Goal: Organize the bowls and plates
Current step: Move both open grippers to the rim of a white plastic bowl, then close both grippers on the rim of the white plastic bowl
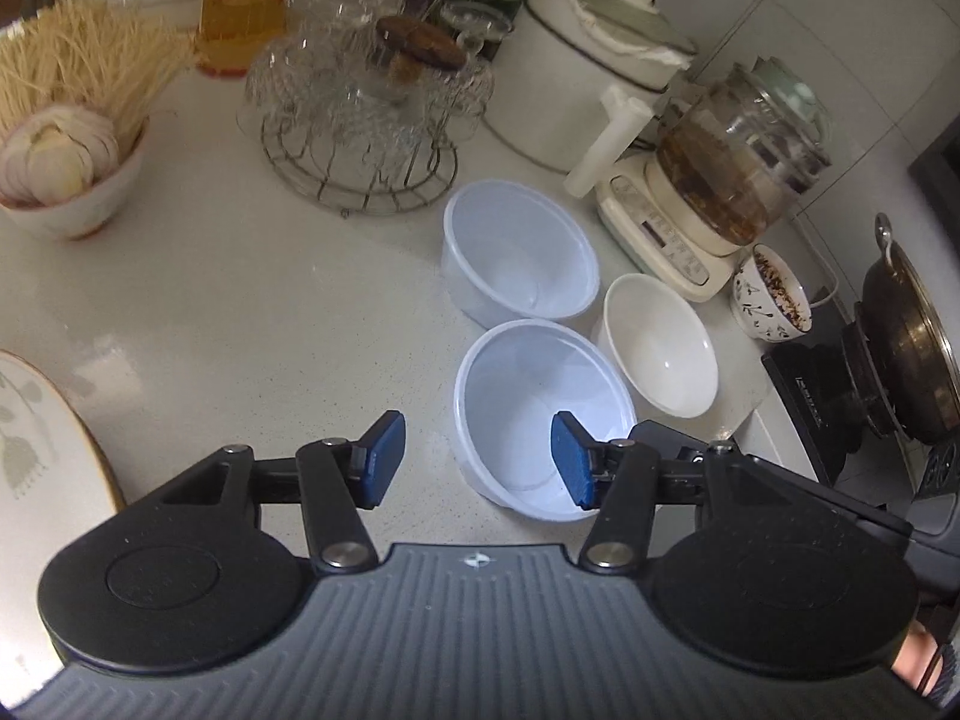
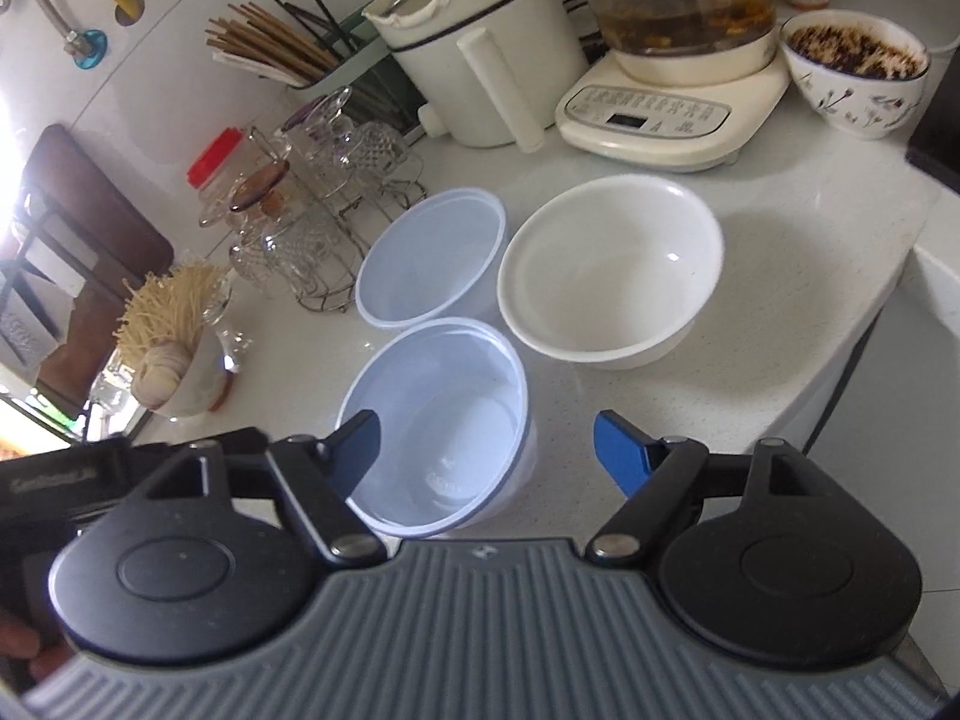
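Three empty bowls stand close together on the white counter. The near clear plastic bowl point(image 1: 534, 414) point(image 2: 444, 414) sits just in front of both grippers. The far clear plastic bowl point(image 1: 516, 252) point(image 2: 432, 252) stands behind it. A white ceramic bowl point(image 1: 660, 348) point(image 2: 612, 270) stands to their right. My left gripper point(image 1: 477, 462) is open, its right pad over the near bowl's rim and its left pad outside it. My right gripper point(image 2: 486, 456) is open above the near bowl's rim, holding nothing. A patterned plate point(image 1: 36, 438) shows at the left edge of the left wrist view.
A wire rack of glass cups point(image 1: 360, 114) point(image 2: 306, 228), a bowl of noodles and garlic point(image 1: 66, 156) point(image 2: 174, 348), a white electric pot point(image 1: 588, 78) point(image 2: 474, 54), a glass kettle on its base point(image 1: 720, 180) point(image 2: 672, 72) and a patterned bowl with dark residue point(image 1: 771, 300) point(image 2: 858, 78) line the back. A stove with a pot point(image 1: 906, 348) lies right.
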`<control>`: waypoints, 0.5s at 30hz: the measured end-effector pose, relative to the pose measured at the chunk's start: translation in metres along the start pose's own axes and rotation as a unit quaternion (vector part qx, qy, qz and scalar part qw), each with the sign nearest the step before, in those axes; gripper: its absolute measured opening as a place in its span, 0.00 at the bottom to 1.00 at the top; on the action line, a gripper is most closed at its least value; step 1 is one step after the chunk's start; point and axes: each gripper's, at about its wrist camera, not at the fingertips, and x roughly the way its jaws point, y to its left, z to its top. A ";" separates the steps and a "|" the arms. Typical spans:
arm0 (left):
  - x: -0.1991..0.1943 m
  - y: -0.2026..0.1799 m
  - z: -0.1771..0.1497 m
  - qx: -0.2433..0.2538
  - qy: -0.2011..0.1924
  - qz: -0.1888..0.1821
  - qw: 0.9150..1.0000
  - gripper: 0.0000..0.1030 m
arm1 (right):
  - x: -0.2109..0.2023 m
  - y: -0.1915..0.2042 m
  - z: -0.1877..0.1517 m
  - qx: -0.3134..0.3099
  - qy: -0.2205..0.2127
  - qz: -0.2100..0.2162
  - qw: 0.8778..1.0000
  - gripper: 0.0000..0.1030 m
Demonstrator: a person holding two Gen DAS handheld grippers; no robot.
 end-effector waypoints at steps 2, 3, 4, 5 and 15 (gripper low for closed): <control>0.011 0.002 0.004 -0.008 0.008 -0.003 1.000 0.58 | 0.007 -0.003 0.004 0.006 0.012 0.004 1.000 0.66; 0.016 0.002 0.006 -0.006 0.012 -0.005 1.000 0.57 | 0.010 -0.005 0.006 0.011 0.016 0.003 1.000 0.60; 0.020 0.001 0.008 -0.002 0.016 -0.003 1.000 0.57 | 0.013 -0.006 0.007 0.015 0.019 -0.001 1.000 0.56; 0.023 -0.001 0.009 0.005 0.016 -0.002 1.000 0.57 | 0.015 -0.008 0.008 0.016 0.020 -0.005 1.000 0.54; 0.051 0.002 0.009 0.012 0.036 -0.004 0.999 0.25 | 0.033 -0.015 0.005 0.031 0.031 -0.002 0.999 0.21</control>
